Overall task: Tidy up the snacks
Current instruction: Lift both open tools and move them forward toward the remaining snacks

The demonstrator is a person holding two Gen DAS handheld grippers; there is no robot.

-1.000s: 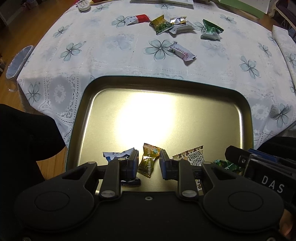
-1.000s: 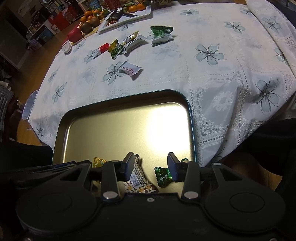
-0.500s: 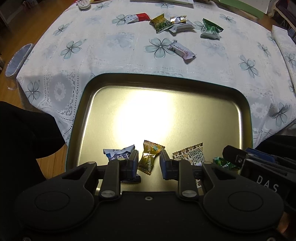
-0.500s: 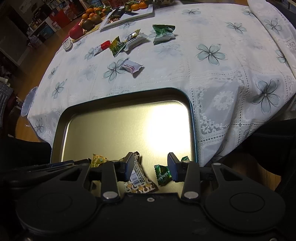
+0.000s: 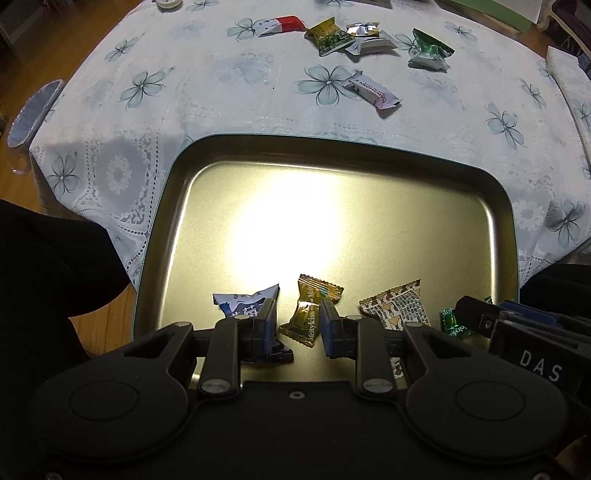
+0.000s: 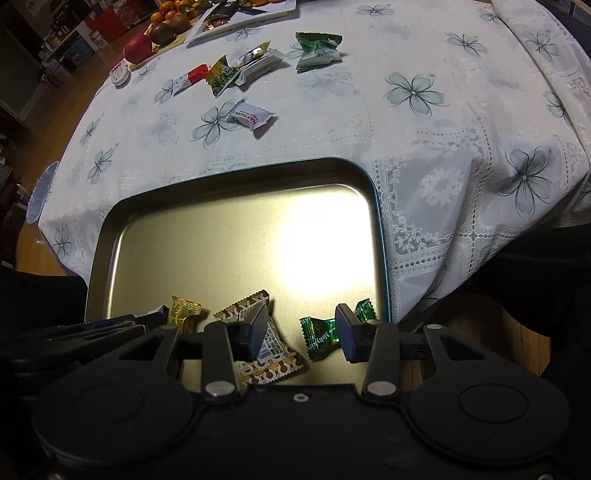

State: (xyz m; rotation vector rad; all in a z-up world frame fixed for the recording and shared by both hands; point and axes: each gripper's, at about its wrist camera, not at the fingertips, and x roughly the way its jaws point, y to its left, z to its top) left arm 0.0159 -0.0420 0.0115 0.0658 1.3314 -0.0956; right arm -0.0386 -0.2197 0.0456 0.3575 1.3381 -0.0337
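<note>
gold-toned metal fills the foreground, a shallow tray [image 5: 496, 221] with a dark teal rim set on a white tablecloth [image 5: 229, 96] printed with pale blue flowers. both hand-held grippers hang steeply over the tray's near edge. the left gripper [image 5: 298, 326] has its jaws apart, with a gold-wrapped candy [image 5: 311, 309] lying on the tray floor in the gap and no pad pressing on it; a blue-and-white packet [image 5: 242, 303] sits at 9 o'clock of that candy, partly under the left finger, and a brown patterned packet [image 5: 397, 306] lies at 3 o'clock. in the right wrist view the right gripper [image 6: 301, 332] also stands with jaws apart, a green candy [image 6: 320, 335] loose on the tray between them, just beside the right finger and not clamped; the brown patterned packet's barcode side shows under the left finger. more snacks wait at 12 o'clock on the cloth, well apart from the tray: a white-and-pink bar [image 5: 373, 90] nearest, then a red-and-white packet [image 5: 281, 25], an olive-green packet [image 5: 328, 36], a white pouch [image 5: 371, 42] and a green-and-white pouch [image 5: 430, 51]. a plate of fruit [image 6: 166, 18] sits at 11 o'clock in the right wrist view.
</note>
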